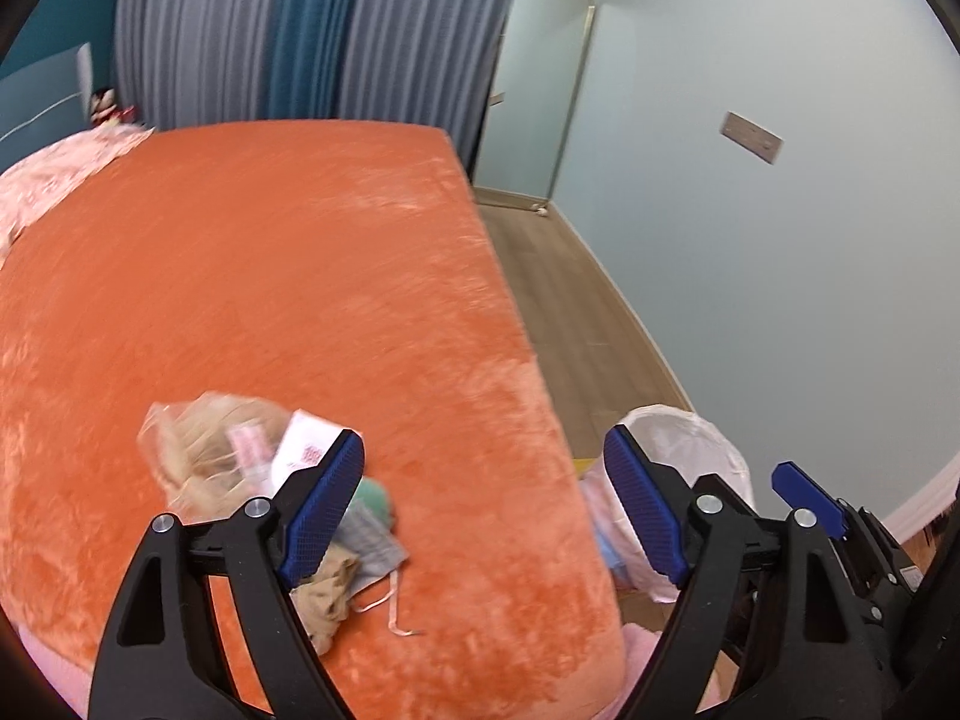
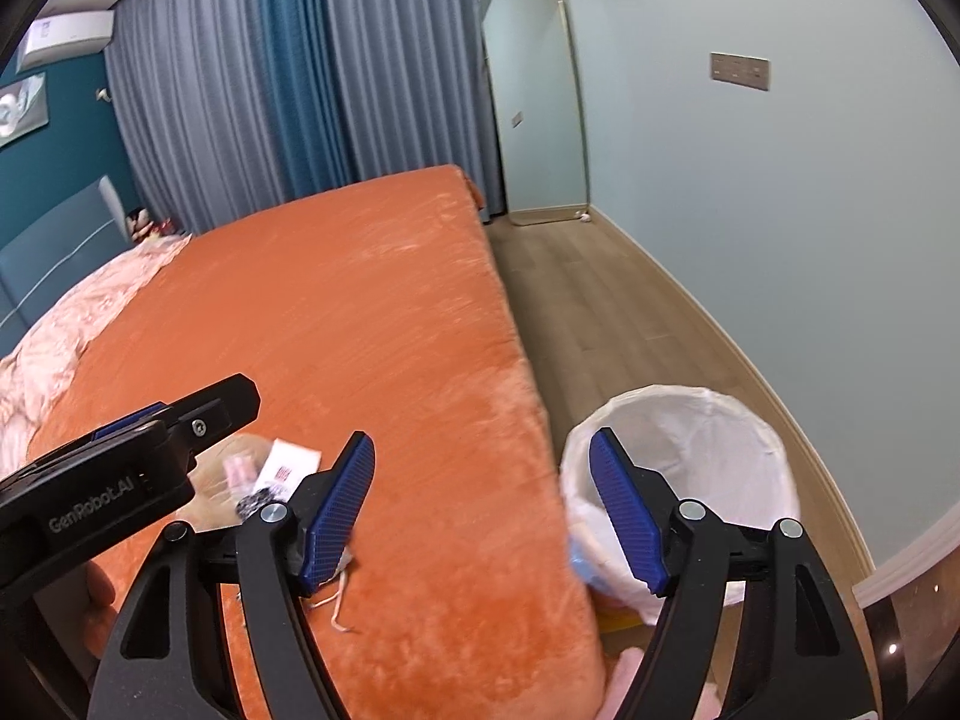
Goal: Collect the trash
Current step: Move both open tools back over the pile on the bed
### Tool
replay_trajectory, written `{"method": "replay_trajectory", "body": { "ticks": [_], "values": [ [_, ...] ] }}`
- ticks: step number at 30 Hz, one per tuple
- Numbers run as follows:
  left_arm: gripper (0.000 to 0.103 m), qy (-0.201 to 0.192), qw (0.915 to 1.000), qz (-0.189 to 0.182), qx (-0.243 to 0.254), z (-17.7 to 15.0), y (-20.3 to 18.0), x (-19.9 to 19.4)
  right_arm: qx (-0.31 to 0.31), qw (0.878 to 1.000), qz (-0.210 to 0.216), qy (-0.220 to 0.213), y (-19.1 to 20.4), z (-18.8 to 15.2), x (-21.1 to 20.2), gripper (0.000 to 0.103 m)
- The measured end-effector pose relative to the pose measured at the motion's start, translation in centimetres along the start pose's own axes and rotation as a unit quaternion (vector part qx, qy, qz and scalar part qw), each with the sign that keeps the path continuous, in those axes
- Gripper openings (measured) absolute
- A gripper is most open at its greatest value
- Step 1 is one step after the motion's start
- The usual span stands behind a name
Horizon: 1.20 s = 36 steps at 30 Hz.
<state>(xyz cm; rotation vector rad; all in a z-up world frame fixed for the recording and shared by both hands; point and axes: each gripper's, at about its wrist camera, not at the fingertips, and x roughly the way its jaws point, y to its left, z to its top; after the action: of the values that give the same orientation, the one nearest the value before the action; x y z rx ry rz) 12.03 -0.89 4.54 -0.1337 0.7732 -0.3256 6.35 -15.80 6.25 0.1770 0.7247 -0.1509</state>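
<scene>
While the left wrist view looks down along the left tongs (image 1: 483, 504), their 2 blue pads stand spread wide with nothing between them, only the orange bed (image 1: 288, 276) showing in the gap. Just beside the left pad, near the bed's front edge, lies the trash pile (image 1: 264, 480): a clear plastic bag with pale wrappers, a white printed packet, a grey scrap, a tan crumpled piece and a loose pink string. Off the bed's right edge, on the wood floor, stands the lined trash bin (image 1: 690, 456), partly hidden behind the right pad. Beyond it a blue pad of the right tongs (image 1: 804, 498) pokes into view. From the right wrist view, the right tongs (image 2: 483, 510) are likewise spread and empty, straddling the bed's right edge: the left pad is over the bed (image 2: 360, 312), the right pad in front of the trash bin (image 2: 708, 450). That bin's white liner looks mostly empty on the inside wall that shows; its bottom is hidden. The left tongs (image 2: 150, 426) reach in over the trash pile (image 2: 270, 474), which sits on the bed left of the bin. By my judgement little is done so far: the whole pile is left to pick up and drop in the bin.
</scene>
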Motion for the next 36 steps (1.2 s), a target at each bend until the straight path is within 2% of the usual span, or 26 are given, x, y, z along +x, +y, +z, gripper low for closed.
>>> {"method": "replay_trajectory", "body": {
  "ticks": [13,21,28,32,36],
  "values": [
    [0.080,0.023,0.9976,0.044,-0.048,-2.8,7.4,0.3,-0.028,0.999,0.019,0.032,4.6,-1.9,2.1,0.073],
    [0.081,0.061,0.9920,0.073,-0.082,-5.8,12.7,1.6,-0.041,0.996,0.033,0.069,7.1,-4.5,4.9,0.073],
    [0.081,0.111,0.9880,0.065,-0.086,-9.5,14.6,3.8,-0.048,0.994,0.033,0.095,8.0,-6.4,7.0,0.073],
    [0.078,0.140,0.9836,0.048,-0.103,-10.8,15.0,5.6,-0.051,0.992,0.032,0.108,8.1,-7.2,7.8,0.073],
    [0.077,0.135,0.9830,0.031,-0.120,-10.0,15.3,6.6,-0.055,0.991,0.032,0.121,8.3,-8.2,8.7,0.073]
  ]
}}
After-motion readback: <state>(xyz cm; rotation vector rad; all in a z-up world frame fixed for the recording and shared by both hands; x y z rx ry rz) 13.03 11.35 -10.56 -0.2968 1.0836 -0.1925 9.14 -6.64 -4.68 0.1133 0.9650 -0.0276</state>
